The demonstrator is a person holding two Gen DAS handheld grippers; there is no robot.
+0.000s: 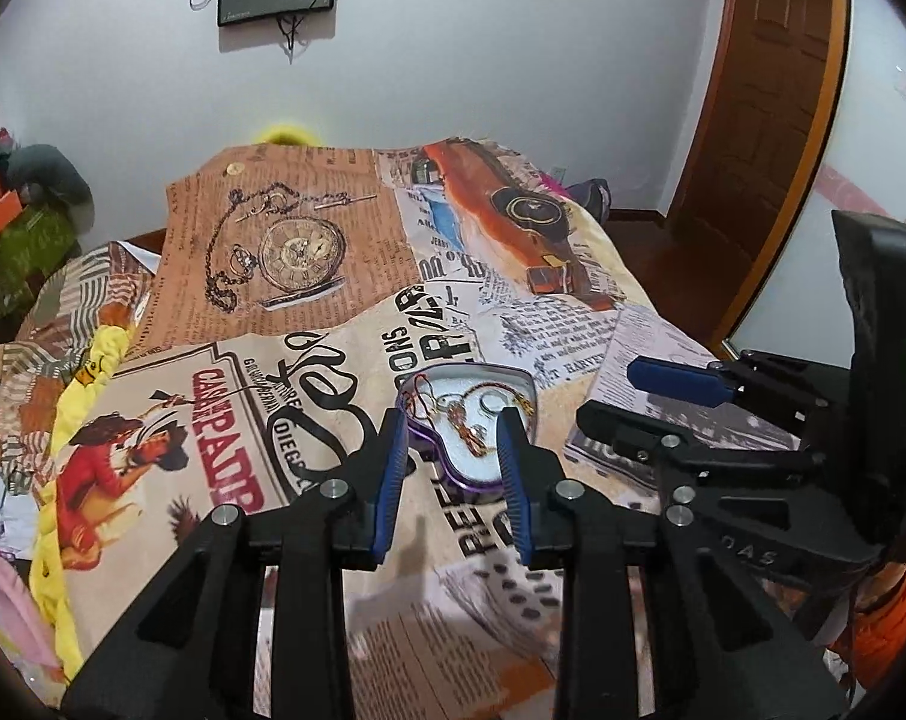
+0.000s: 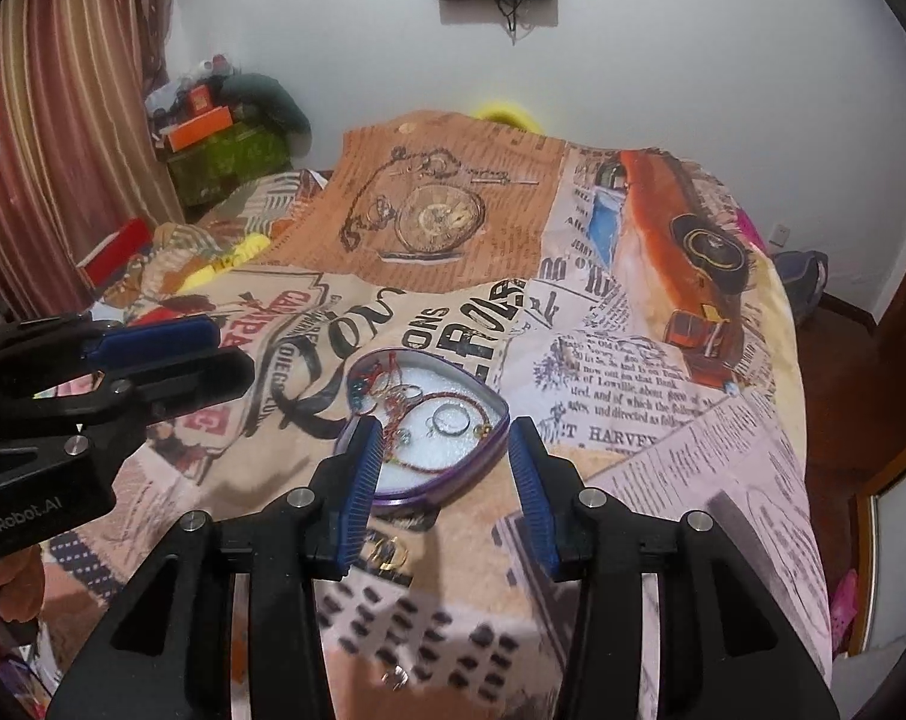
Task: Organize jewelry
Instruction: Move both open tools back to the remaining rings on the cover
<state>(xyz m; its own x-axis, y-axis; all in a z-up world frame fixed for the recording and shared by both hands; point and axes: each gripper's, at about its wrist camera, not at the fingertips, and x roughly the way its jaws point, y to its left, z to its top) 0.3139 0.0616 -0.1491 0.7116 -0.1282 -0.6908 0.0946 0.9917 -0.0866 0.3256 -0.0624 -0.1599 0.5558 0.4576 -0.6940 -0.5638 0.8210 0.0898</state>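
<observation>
Jewelry mostly lies gathered in the heart-shaped tin (image 2: 435, 468) on the bed (image 2: 663, 480), yet two gold rings (image 2: 389, 552) just near of it remain loose, with both the left hand-held gripper (image 1: 453, 468) and right hand-held gripper (image 2: 447, 474) spread apart, empty

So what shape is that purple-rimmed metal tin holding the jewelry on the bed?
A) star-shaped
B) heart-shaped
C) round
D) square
B: the purple-rimmed metal tin has two rounded lobes narrowing to a point, with rings and a red cord bracelet lying on its white lining.
</observation>
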